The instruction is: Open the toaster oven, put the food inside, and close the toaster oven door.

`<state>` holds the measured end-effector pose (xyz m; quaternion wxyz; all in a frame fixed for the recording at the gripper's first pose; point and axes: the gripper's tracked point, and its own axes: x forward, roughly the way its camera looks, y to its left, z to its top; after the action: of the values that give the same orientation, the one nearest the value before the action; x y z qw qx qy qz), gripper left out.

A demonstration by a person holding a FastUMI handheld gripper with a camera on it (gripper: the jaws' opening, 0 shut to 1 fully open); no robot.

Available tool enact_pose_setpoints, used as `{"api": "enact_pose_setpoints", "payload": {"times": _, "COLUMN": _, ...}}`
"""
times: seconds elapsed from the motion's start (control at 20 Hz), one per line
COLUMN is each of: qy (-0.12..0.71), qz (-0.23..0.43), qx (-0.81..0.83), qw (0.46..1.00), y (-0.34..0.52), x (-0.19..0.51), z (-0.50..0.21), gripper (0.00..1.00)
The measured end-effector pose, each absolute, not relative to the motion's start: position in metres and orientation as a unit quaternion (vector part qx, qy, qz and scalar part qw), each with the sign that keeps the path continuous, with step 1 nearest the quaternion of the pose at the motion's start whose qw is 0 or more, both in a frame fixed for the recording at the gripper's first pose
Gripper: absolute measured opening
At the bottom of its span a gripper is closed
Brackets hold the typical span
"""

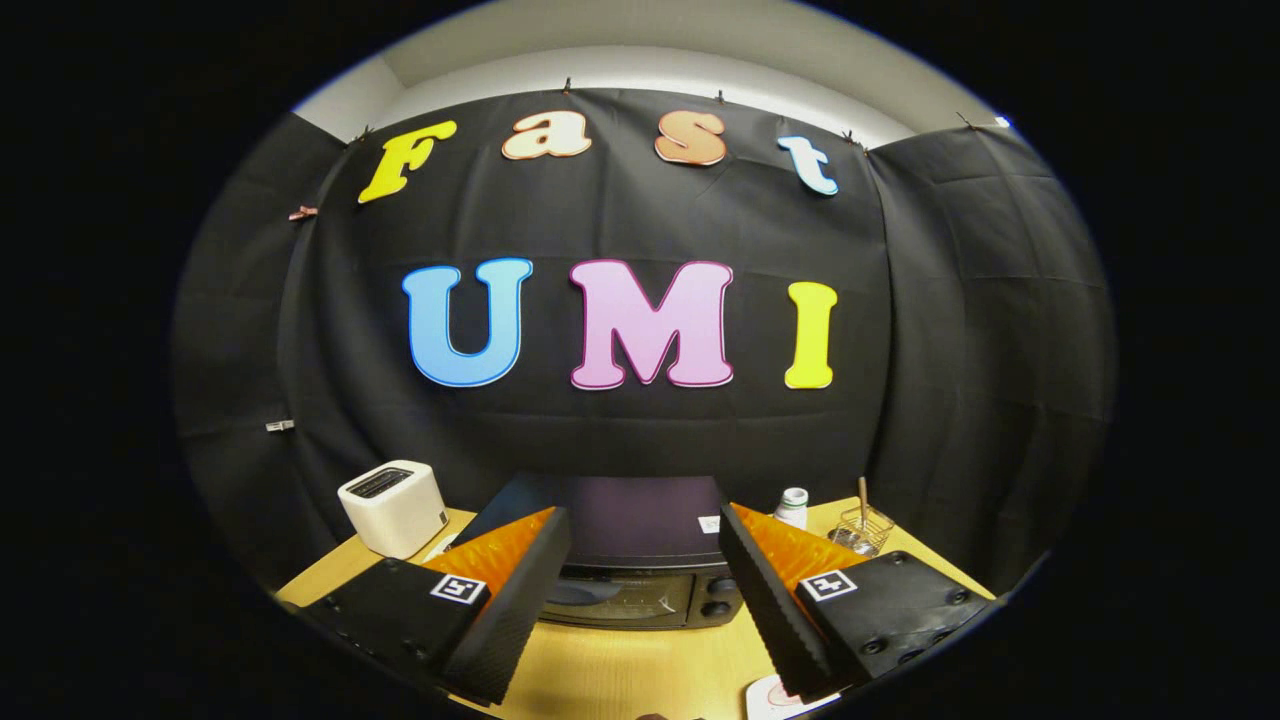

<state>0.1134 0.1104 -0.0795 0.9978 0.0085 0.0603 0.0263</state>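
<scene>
A dark toaster oven (pixel 640 560) stands on the wooden table (pixel 620 670) straight ahead, framed by my two fingers. Its glass door (pixel 615 598) looks closed, with two knobs (pixel 716 596) at its right side. My gripper (pixel 645 540) is open, held above the table, with nothing between the fingers; the oven lies beyond them. A white plate (pixel 770 698) with a reddish mark peeks out under the right finger near the table's front; whether it holds food is hidden.
A white pop-up toaster (pixel 393 506) stands at the back left of the table. At the back right are a small white bottle (pixel 794 507) and a wire basket (pixel 866 530) with a wooden stick in it. Black cloth walls close in the table.
</scene>
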Motion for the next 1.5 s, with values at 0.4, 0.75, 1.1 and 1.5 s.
{"api": "enact_pose_setpoints", "payload": {"times": 0.4, "qy": 0.102, "qz": 0.031, "qx": -0.009, "qw": 0.994, "y": 0.160, "x": 0.168, "z": -0.151, "gripper": 0.98}}
{"api": "enact_pose_setpoints", "payload": {"times": 0.75, "qy": 0.153, "qz": 0.036, "qx": -0.010, "qw": 0.988, "y": 0.177, "x": 0.191, "z": -0.210, "gripper": 0.98}}
{"api": "enact_pose_setpoints", "payload": {"times": 1.1, "qy": 0.173, "qz": 0.035, "qx": 0.003, "qw": 0.984, "y": 0.175, "x": 0.188, "z": -0.227, "gripper": 0.99}}
{"api": "enact_pose_setpoints", "payload": {"times": 1.5, "qy": 0.203, "qz": 0.061, "qx": 0.001, "qw": 0.977, "y": 0.173, "x": 0.141, "z": -0.239, "gripper": 0.98}}
